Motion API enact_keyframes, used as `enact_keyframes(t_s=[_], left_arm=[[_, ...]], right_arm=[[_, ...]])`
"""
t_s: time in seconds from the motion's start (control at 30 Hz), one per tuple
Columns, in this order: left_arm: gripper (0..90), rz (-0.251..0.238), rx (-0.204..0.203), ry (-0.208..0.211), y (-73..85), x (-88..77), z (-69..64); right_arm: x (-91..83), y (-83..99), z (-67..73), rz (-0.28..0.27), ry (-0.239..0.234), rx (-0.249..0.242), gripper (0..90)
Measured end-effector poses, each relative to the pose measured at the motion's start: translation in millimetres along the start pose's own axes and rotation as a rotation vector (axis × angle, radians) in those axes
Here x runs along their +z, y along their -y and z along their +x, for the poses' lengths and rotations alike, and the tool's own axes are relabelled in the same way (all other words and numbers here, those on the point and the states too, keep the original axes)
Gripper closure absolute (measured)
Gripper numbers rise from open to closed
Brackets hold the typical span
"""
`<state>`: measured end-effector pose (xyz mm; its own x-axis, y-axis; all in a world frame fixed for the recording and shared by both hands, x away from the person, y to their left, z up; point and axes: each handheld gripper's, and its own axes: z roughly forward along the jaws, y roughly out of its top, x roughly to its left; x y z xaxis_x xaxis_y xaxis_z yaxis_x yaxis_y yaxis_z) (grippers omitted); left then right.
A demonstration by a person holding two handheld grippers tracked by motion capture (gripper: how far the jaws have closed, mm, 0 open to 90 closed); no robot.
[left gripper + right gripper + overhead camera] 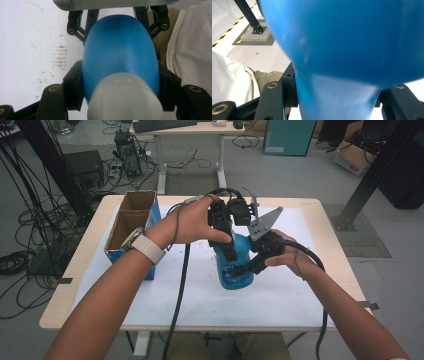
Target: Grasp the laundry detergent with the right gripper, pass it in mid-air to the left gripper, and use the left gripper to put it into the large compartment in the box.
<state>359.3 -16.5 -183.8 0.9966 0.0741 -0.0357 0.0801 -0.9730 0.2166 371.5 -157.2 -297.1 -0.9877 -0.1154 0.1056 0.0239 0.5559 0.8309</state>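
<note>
A smooth, rounded blue plastic bottle [235, 265] with a pale neck sits over the white table cover [280, 295], clamped by the left gripper [227, 247] and the right gripper [250, 265]. An open cardboard box [131, 217] stands left.

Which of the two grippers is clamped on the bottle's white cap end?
The left gripper: its jaws squeeze the blue bottle beside its white cap. The right gripper clamps plain blue.

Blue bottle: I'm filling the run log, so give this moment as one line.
object: blue bottle | left gripper: shut on bottle | right gripper: shut on bottle | bottle: above white mat
</note>
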Motion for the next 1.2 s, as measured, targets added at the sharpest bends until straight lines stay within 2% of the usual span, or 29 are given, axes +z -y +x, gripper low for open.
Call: enact_keyframes(t_s=[1.2], left_arm=[[37.3,-0.005,-0.010,-0.002,2.1,0.0,0.0]], right_arm=[[2.0,-0.5,-0.6,-0.003,-0.004,0.000,43.3]])
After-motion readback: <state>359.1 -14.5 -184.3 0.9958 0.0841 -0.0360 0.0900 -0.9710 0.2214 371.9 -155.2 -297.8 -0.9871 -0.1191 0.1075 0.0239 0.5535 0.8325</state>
